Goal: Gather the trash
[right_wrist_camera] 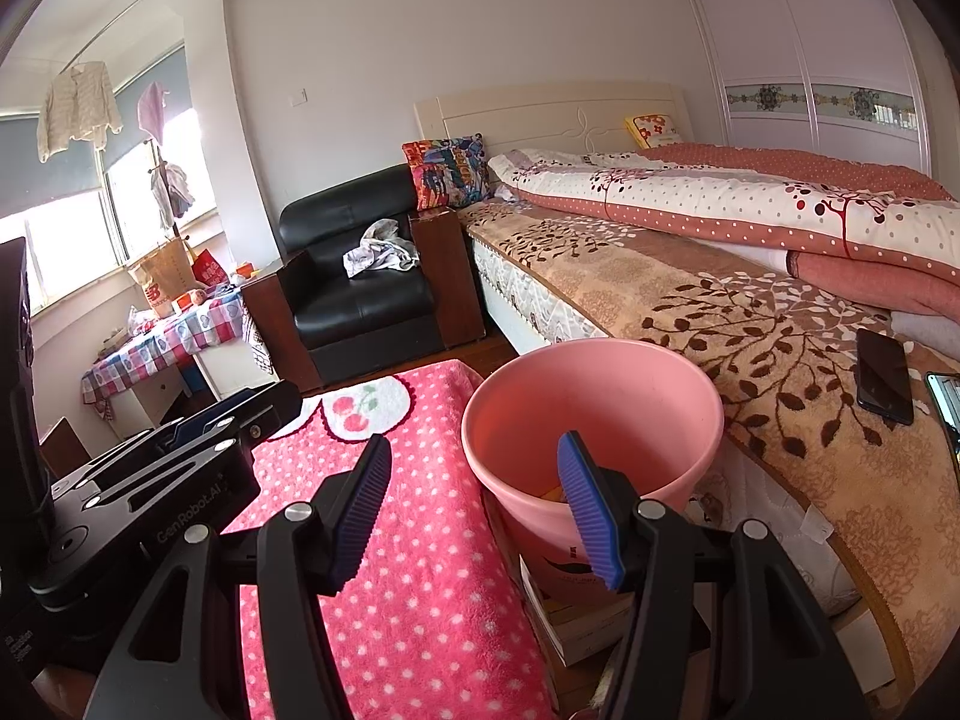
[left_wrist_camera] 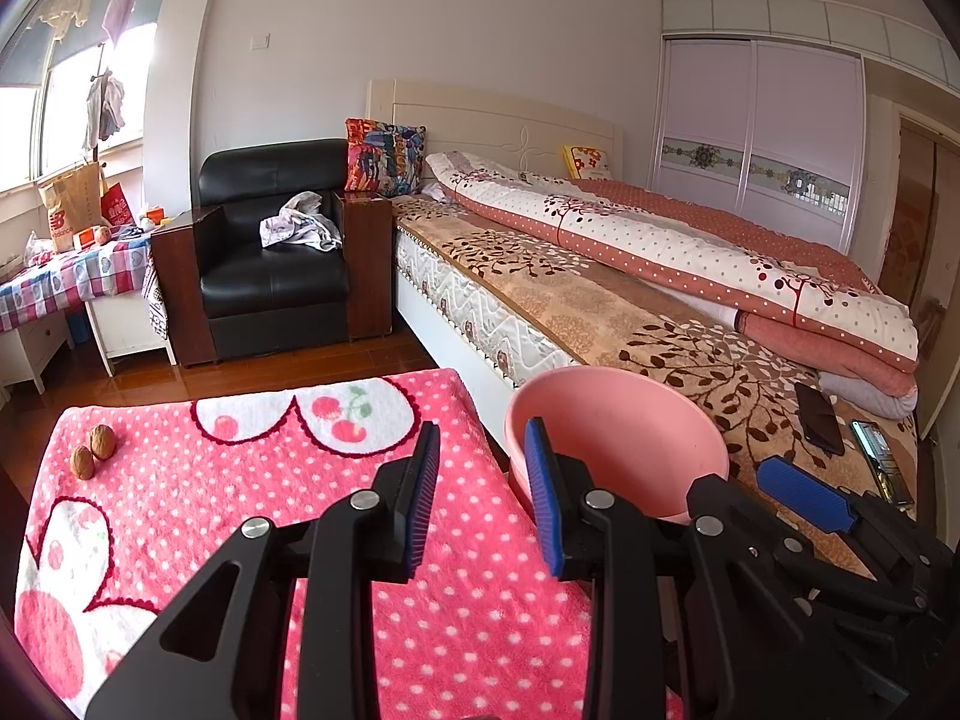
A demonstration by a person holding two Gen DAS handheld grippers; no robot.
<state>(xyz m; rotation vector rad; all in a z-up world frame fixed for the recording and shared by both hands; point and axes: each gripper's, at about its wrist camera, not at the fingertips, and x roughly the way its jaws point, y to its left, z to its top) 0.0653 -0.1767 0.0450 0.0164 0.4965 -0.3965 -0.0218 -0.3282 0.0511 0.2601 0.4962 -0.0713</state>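
Nearest the lens, black arms tipped with blue-padded fingers, spread apart with nothing between them; same for the right gripper, fingers parted and empty over the pink polka-dot blanket covering the counter. Left gripper likewise wide and empty, hovering above that blanket. Just ahead of the right-hand finger in both views, a pink bin, upright, standing off the counter's edge between it and the bed, apparently propped on a box. Deep inside the bin, right beside the right gripper's right finger tip, a sliver of something yellow-orange, too hidden to name; likely some trash already dropped in, though hard to say how much. Well ahead and off to the left of the left gripper's fingers, near the blanket's far left corner, two walnuts touching one another, not yet picked up. Probably the remaining pieces to gather, if counted as trash. Beyond the bin to the right, two phones lying on the bed cover, not part of the job by the look of it. Judged so: partly done at best, with both grippers free, the walnuts left to fetch across the counter and carry to the bin.
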